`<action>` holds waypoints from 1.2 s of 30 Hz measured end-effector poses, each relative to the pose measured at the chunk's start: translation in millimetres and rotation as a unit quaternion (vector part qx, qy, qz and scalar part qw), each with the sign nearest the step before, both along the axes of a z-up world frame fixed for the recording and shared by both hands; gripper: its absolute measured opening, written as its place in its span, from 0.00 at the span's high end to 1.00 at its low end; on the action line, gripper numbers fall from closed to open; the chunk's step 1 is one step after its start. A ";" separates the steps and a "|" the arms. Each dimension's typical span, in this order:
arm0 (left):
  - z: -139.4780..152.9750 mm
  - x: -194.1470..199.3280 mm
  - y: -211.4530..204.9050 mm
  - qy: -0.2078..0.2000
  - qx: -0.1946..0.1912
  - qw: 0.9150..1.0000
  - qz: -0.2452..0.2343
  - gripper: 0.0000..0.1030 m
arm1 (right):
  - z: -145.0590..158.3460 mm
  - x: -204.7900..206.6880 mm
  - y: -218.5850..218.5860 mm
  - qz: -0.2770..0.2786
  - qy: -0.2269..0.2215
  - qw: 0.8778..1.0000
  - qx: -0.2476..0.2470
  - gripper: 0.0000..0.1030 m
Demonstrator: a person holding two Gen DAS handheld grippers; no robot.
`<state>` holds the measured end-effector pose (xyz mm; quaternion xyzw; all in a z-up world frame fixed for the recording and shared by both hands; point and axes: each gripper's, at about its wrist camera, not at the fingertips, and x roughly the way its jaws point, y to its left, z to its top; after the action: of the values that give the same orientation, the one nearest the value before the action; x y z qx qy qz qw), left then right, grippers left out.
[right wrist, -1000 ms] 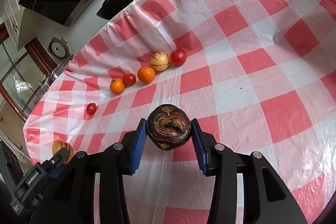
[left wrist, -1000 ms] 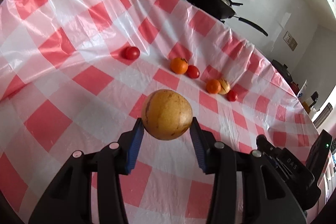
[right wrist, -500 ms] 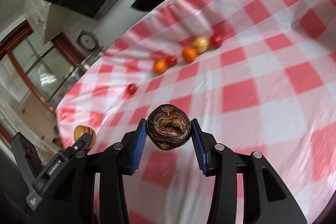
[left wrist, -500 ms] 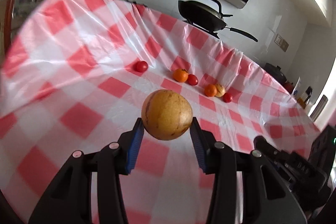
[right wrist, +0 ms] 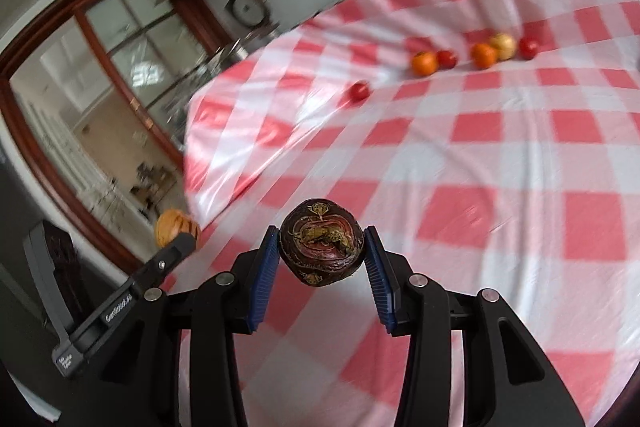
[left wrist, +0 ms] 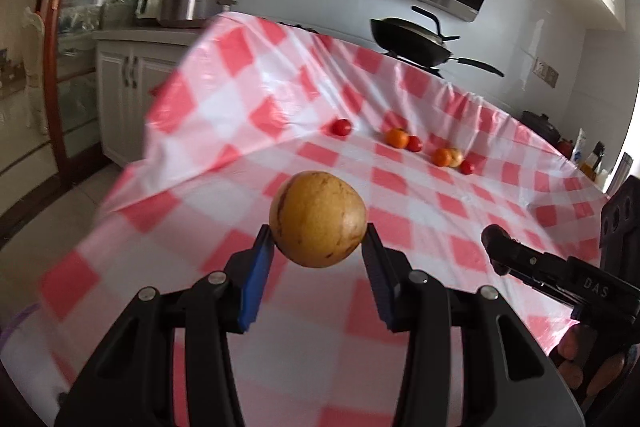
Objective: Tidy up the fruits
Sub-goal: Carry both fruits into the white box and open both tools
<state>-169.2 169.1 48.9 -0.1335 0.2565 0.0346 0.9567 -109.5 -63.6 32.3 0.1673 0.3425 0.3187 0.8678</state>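
Checked tablecloth (left wrist: 460, 207), left claw (left wrist: 318, 247) clamping tan fruit (left wrist: 318, 219) crosswise, right claw (right wrist: 320, 251) clamping dark fruit (right wrist: 321, 247)

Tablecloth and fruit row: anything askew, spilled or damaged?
Nothing spilled or damaged. The checked tablecloth is wrinkled toward its far edge. One tomato sits apart from the row. The right gripper holds a dark fruit with a dried greenish patch on its end.
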 end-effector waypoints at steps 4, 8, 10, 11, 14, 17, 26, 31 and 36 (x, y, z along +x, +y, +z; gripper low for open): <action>-2.8 -20.6 18.6 0.002 0.019 1.000 0.015 0.56 | -3.7 -23.9 36.3 0.044 -0.010 0.999 -0.030 0.59; -6.3 -43.0 40.2 0.005 0.019 0.999 0.033 0.56 | -6.5 -47.6 75.0 0.095 -0.025 0.993 -0.063 0.59; -7.6 -56.7 54.6 0.003 0.011 0.999 0.047 0.56 | -2.8 -64.7 92.5 0.120 -0.049 0.988 -0.079 0.59; -8.1 -63.1 61.4 0.003 0.009 0.999 0.053 0.56 | -1.5 -72.9 100.2 0.133 -0.058 0.986 -0.083 0.59; -9.8 -87.7 88.1 0.001 -0.001 0.996 0.091 0.56 | -0.5 -99.2 125.7 0.175 -0.090 0.975 -0.105 0.59; -13.3 -105.9 107.5 0.001 0.006 0.993 0.119 0.56 | -5.5 -127.7 154.7 0.228 -0.112 0.958 -0.132 0.59; -69.1 -147.3 179.8 0.075 -0.040 0.975 0.206 0.56 | -41.3 -187.9 231.4 0.350 -0.140 0.899 -0.221 0.59; -108.1 -158.2 220.3 0.124 -0.095 0.957 0.246 0.56 | -69.7 -197.1 262.5 0.390 -0.120 0.876 -0.257 0.59; -145.8 -166.5 245.0 0.175 -0.119 0.937 0.277 0.56 | -106.2 -189.9 291.2 0.406 -0.073 0.859 -0.305 0.59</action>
<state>-335.7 414.1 -96.9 -0.3039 0.3751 0.2907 0.8261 -299.4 227.6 -73.9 -0.2830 0.3956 0.5337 0.6918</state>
